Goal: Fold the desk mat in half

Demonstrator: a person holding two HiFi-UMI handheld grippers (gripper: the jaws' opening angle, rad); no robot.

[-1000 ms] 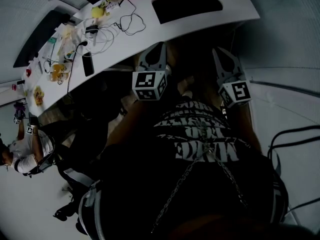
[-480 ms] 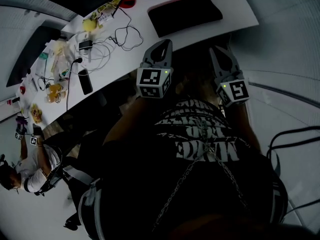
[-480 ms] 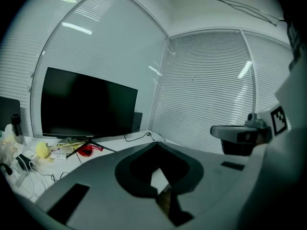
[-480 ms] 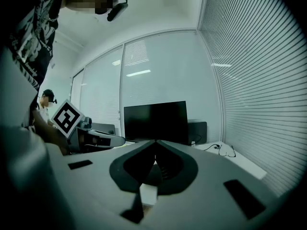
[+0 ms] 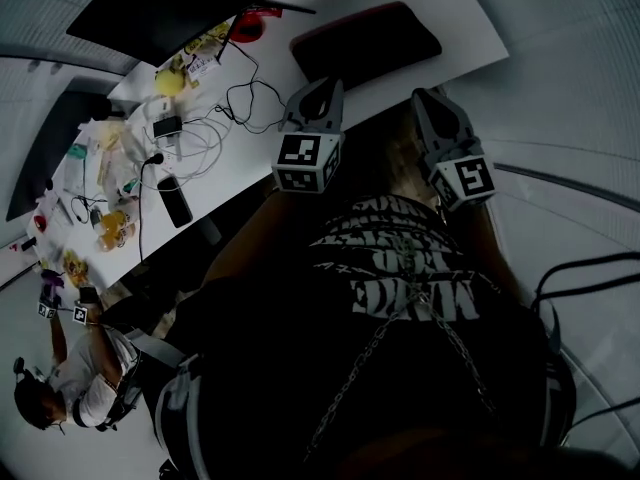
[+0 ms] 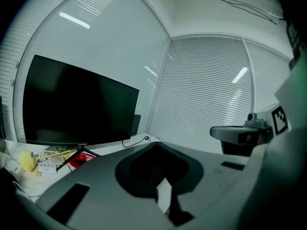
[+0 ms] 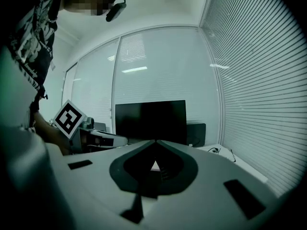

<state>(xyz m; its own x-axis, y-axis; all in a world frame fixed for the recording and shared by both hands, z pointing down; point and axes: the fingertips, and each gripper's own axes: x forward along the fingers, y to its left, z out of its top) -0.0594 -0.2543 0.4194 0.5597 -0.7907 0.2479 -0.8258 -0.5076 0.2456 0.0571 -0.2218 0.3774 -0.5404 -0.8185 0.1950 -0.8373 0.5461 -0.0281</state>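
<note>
Progress nil: desk mat (image 5: 365, 40) appears to lie flat and unfolded on the white desk (image 5: 470, 43), well apart from left gripper (image 5: 322, 93) and right gripper (image 5: 428, 103), both held before the chest, jaws pressed together on nothing, so the whole fold remains.

The person wore a black T-shirt (image 5: 400, 398) printed with bold white block lettering (image 5: 405, 268), and a thin silvery chain (image 5: 455, 353) ran across its front. The left hand-held gripper (image 5: 322, 88) and the right hand-held gripper (image 5: 428, 98) were pale grey with tapering jaws. Each carried a white cube (image 5: 305, 161) faced with black square markers.
</note>
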